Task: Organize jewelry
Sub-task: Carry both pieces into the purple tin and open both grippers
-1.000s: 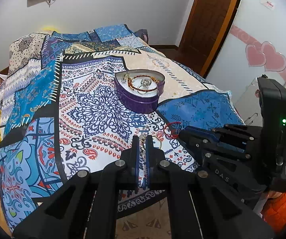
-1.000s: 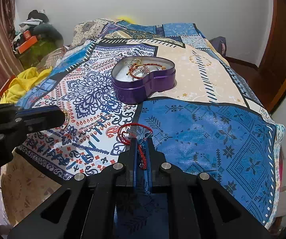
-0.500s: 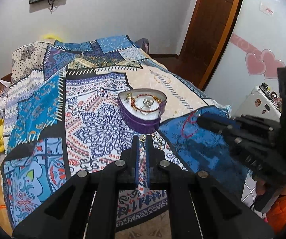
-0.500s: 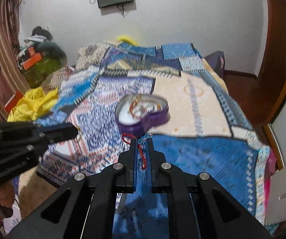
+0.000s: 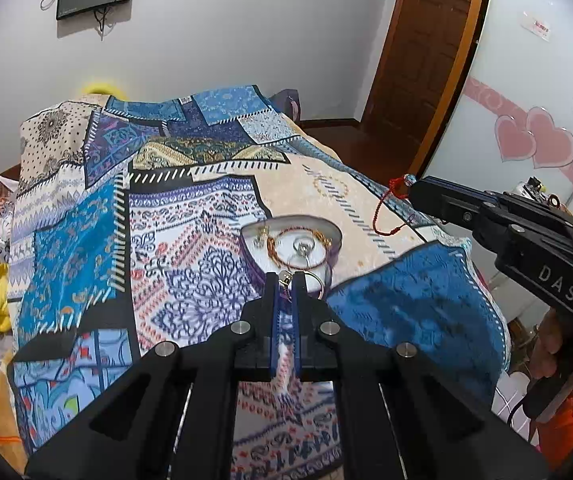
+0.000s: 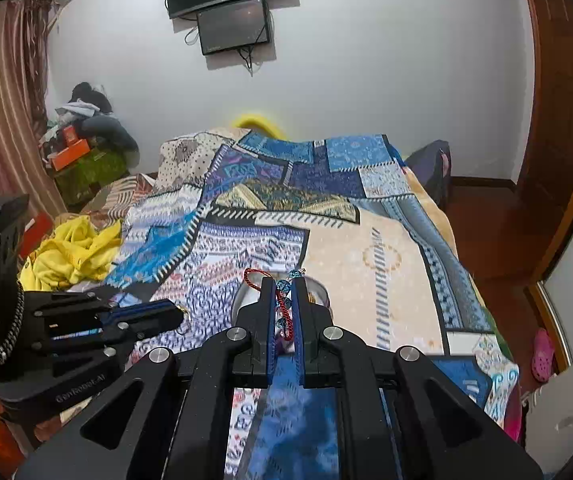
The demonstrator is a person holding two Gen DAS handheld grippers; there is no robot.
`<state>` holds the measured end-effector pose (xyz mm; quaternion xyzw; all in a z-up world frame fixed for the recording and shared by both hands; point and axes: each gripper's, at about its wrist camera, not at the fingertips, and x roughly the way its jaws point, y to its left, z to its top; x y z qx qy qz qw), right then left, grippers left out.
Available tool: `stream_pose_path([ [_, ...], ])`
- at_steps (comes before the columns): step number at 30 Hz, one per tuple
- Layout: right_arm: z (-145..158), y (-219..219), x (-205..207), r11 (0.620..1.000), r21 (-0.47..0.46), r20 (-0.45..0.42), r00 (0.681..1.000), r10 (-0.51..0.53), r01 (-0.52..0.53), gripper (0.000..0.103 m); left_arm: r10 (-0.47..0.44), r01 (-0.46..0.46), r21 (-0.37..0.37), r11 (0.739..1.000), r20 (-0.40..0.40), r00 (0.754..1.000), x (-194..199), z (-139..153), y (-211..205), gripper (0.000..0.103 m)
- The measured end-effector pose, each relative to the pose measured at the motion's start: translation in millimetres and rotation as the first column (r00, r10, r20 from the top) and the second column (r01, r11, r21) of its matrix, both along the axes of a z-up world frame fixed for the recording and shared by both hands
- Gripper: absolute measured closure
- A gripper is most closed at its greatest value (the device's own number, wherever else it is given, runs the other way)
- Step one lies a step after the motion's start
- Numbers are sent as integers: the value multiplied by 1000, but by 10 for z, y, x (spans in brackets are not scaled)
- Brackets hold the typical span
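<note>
We hold a ring [image 5: 313, 280] in the left claw [image 5: 285, 280] | red cord bracelet [image 6: 285, 305] in the right claw [image 6: 285, 286] | tin [image 5: 328, 240] just ahead below, left nearer.

Bed's covered with a busy blue patchwork blanket [image 6: 366, 248]. Crumpled yellow cloth [image 6: 74, 252] sits off its left side, with a pile of clothes and orange boxes [image 6: 82, 140] in the corner beyond. Two dark screens [image 6: 230, 4] hang on the white wall, there's a brown wooden door [image 5: 426, 56], and pink heart stickers [image 5: 534, 140] on a white panel.
</note>
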<state>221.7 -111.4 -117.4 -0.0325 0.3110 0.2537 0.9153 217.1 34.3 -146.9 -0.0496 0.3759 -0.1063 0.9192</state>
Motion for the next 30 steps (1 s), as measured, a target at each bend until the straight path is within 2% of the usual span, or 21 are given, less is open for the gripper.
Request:
stream_pose_path([
  [11,-33,122,280,1000,9,-8,1000,21,-21,96,-10,10,-6,1000,-15,1000,368,-112,-8,99],
  [30,-560,227,695,997,-48,-178,982,57,-67,96,-59,59,-4,998,-105,993,766,-432,-92,99],
])
